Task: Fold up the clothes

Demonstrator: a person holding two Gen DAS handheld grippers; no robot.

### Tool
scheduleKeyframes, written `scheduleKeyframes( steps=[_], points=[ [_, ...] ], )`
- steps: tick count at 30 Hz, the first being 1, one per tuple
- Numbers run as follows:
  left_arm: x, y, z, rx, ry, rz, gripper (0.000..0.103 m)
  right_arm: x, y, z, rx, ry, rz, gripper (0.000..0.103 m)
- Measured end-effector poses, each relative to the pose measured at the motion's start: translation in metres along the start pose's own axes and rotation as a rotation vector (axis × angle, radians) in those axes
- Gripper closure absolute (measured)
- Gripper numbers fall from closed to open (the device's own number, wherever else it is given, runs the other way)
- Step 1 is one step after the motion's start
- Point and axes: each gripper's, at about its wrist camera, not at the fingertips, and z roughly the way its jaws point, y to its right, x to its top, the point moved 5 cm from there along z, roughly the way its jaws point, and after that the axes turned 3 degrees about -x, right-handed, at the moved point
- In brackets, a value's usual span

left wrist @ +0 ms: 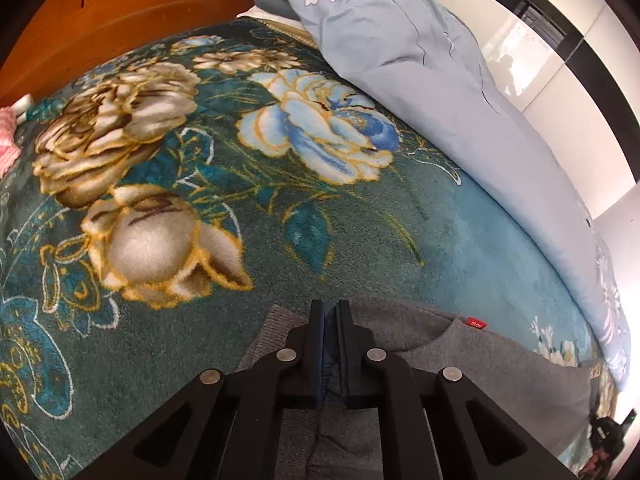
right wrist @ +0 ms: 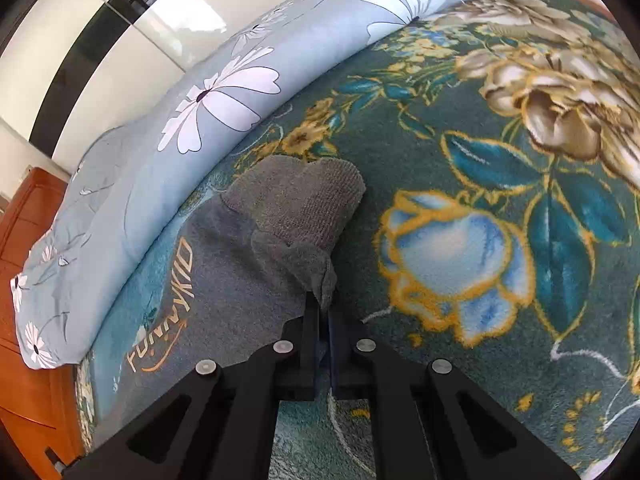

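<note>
- Grey knit sweatshirt with orange lettering [right wrist: 224, 264] lies flat on the teal floral plush blanket [left wrist: 224, 184], near the pale blue daisy-print duvet [left wrist: 432, 92] bunched along the far edge.
- Step in hand, judged: pinch two points of the garment, then lift to fold.
- To do well: raise both hands together, keep the cloth taut between them, lay the edges even, avoid snagging the blanket pile.
- Left gripper [left wrist: 330, 308]: jaws together, clamped on grey cloth by the ribbed edge; a small red label [left wrist: 476, 323] sits just right.
- Right gripper [right wrist: 323, 312]: jaws together, nipping a bunched fold below the ribbed cuff [right wrist: 320, 200].
</note>
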Motion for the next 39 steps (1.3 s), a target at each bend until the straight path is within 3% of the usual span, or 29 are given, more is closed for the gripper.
scheduleKeyframes(
  steps=[2,4,6,9,11,16,23,28,35,38,39],
  points=[
    [-0.003,0.002,-0.011,-0.058,-0.027,-0.015,0.086,-0.001,-0.001,-0.010,0.026,-0.009,0.003,0.092],
    [-0.012,0.006,-0.034,-0.102,-0.034,-0.006,0.059,-0.003,-0.008,-0.034,0.000,0.020,-0.067,0.084],
    [-0.022,0.010,-0.060,-0.153,-0.026,0.004,0.054,-0.010,-0.019,-0.066,-0.002,0.054,-0.152,0.081],
    [-0.053,0.013,-0.109,-0.202,0.034,0.039,0.038,-0.040,-0.034,-0.121,0.103,0.064,-0.252,0.078],
    [-0.079,0.008,-0.135,-0.215,0.064,0.061,0.038,-0.072,-0.032,-0.160,0.173,0.058,-0.302,0.066],
    [-0.142,-0.030,-0.176,-0.165,0.118,0.056,0.037,-0.157,0.016,-0.240,0.187,0.058,-0.397,0.063],
    [-0.201,-0.095,-0.185,-0.122,0.125,-0.119,0.037,-0.241,0.124,-0.275,0.176,0.024,-0.255,0.056],
    [-0.213,-0.100,-0.167,-0.210,0.076,-0.189,0.037,-0.256,0.171,-0.261,0.225,0.005,-0.067,0.056],
    [-0.205,-0.084,-0.145,-0.275,0.071,-0.203,0.039,-0.250,0.171,-0.237,0.354,0.004,0.036,0.056],
    [-0.206,-0.084,-0.142,-0.278,0.068,-0.214,0.052,-0.250,0.167,-0.223,0.372,-0.020,0.069,0.056],
    [-0.207,-0.085,-0.143,-0.273,0.072,-0.216,0.061,-0.251,0.165,-0.219,0.374,-0.024,0.073,0.056]
  ],
)
